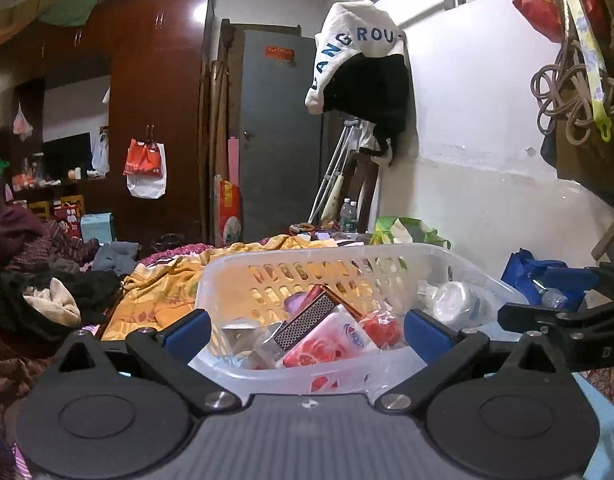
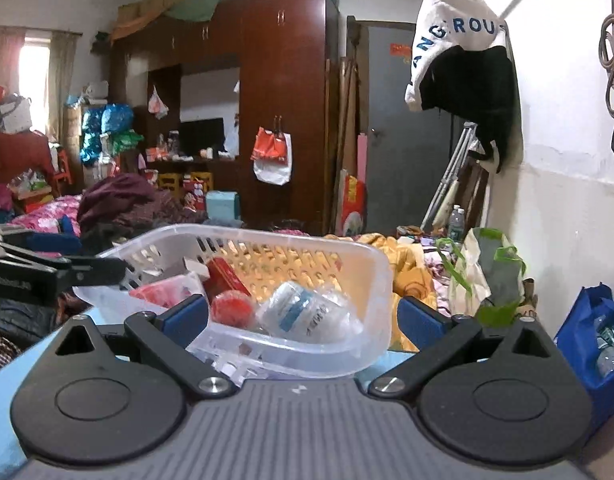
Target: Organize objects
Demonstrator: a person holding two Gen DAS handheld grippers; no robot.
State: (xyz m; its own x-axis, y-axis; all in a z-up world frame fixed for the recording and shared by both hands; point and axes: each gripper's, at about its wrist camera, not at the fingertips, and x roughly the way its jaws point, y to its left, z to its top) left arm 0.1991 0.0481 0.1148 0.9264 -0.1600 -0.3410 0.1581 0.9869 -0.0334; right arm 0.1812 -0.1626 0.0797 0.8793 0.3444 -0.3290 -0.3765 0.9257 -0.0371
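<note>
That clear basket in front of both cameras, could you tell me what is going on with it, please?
A person holds a tool in each hand at the clear plastic basket, which already contains a matchbox, a pink soap packet, a red item and a white jar. The left tool and right tool are both open, gripping nothing.

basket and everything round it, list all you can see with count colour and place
basket: 1, clear white plastic, centre, on a light blue surface
matchbox: 1, red with grey striker, in basket
soap pack: 1, pink, in basket
red ball: 1, in basket
jar: 1, clear with blue label, in basket
blanket: 1, yellow, behind basket
blue bag: 1, right, holding bottles
wardrobe: 1, dark brown, back
left gripper: black, blue pads, open
right gripper: same, open
</note>
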